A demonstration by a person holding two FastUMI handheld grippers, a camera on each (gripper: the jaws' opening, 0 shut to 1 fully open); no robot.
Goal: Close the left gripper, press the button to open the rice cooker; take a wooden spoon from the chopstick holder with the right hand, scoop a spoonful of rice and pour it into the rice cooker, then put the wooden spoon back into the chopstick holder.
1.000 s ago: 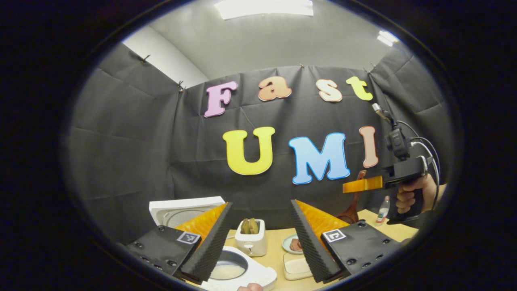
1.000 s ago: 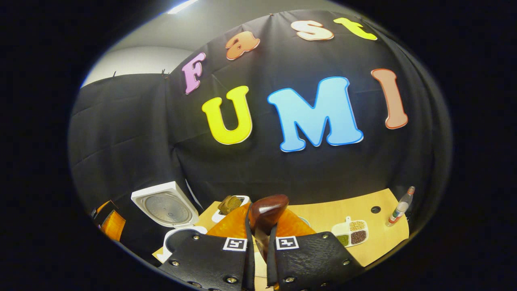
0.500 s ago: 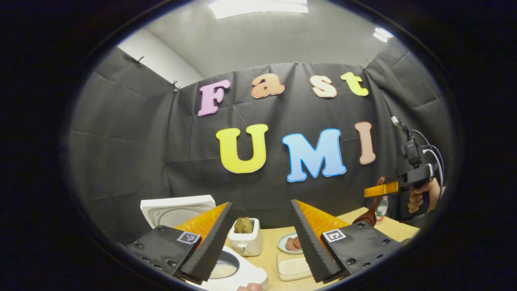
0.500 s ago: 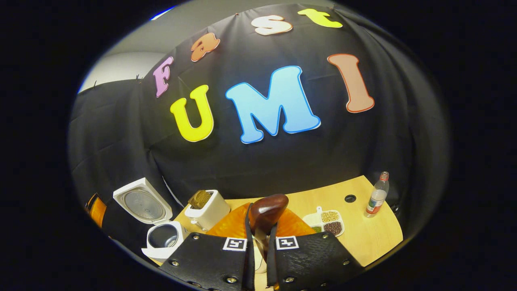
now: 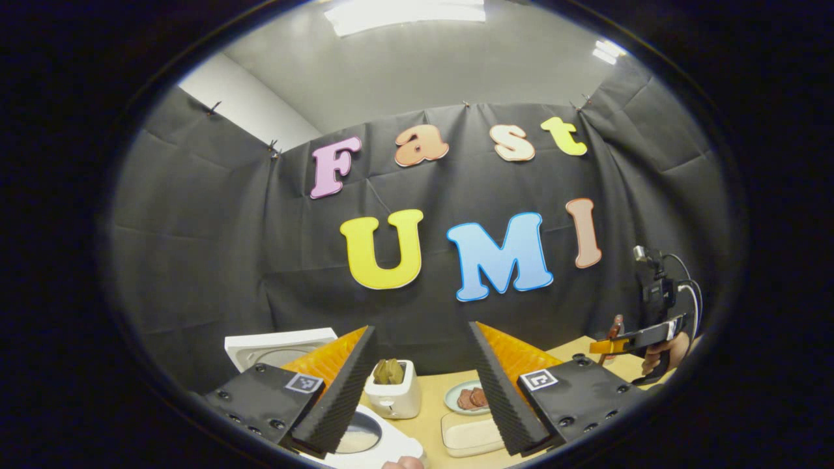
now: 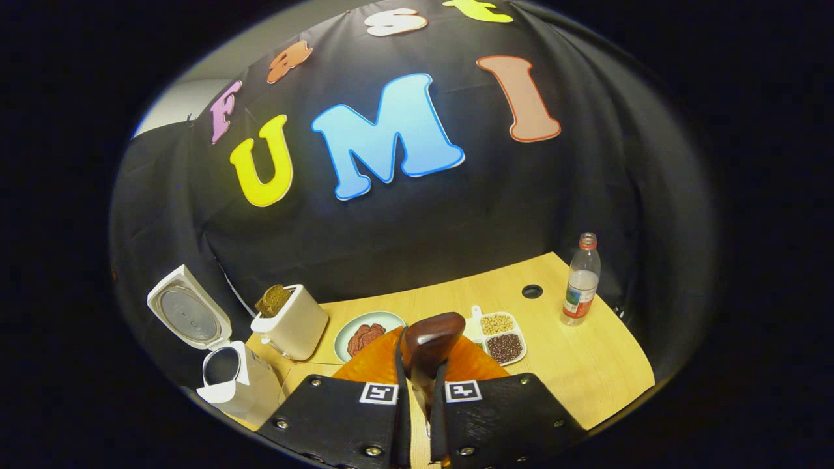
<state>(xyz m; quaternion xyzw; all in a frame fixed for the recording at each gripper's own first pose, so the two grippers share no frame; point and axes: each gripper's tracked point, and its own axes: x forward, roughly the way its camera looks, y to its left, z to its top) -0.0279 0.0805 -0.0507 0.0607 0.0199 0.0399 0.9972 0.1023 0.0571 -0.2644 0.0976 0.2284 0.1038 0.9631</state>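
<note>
Right gripper view: the wooden spoon [image 6: 431, 340] is clamped between the right gripper [image 6: 417, 417] jaws above the tabletop [image 6: 586, 371]; the left gripper [image 5: 423, 391] jaws are held apart

toaster [image 6: 291, 322] w/ bread, plate of meat [image 6: 365, 329], divided bean dish [image 6: 500, 337] — water bottle [image 6: 580, 280] far right on table [image 6: 586, 365].

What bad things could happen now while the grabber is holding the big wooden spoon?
1. The right gripper pinches only the wooden spoon handle, so the spoon might twist or slip.
2. The rice cooker stands open near the table edge; a bump might knock it.
3. The toaster and plate sit close by, so a swinging spoon might hit them.
</note>
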